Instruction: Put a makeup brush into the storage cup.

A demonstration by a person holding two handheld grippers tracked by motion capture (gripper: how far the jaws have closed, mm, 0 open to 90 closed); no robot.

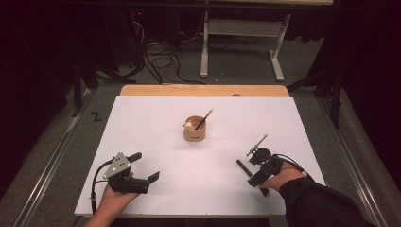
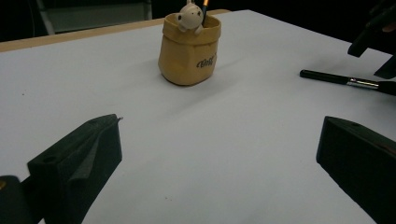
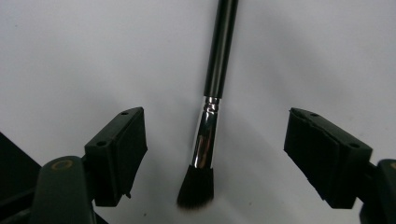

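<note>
Black jaws of the right claw (image 3: 212, 154) stood nearest the lens in the right gripper view, spread apart with a makeup brush (image 3: 210, 116) lying on the white bench (image 3: 70, 56) between them. Neither pad touched it; bare bench showed on both sides of the brush. Its dark bristle head sat low between the jaws, the shiny metal ferrule just above it, and the black handle ran straight away from the claw toward the top of that view. The brush lay flat, roughly in line with the claw and a little nearer the jaw on the left of that view.

From the high view, the right claw (image 1: 255, 172) hovered over the near right part of the bench, with the brush (image 1: 244, 167) poking out toward the middle. A second slim tool (image 1: 257, 144) lay just beyond the claw.

The left claw (image 1: 144, 166) rested at the near left, jaws wide apart and gripping nothing. Its own view looked across bare bench to a tan holder (image 2: 188, 51) with a small white figure (image 2: 190, 16) on its rim, well apart from both claws.
</note>
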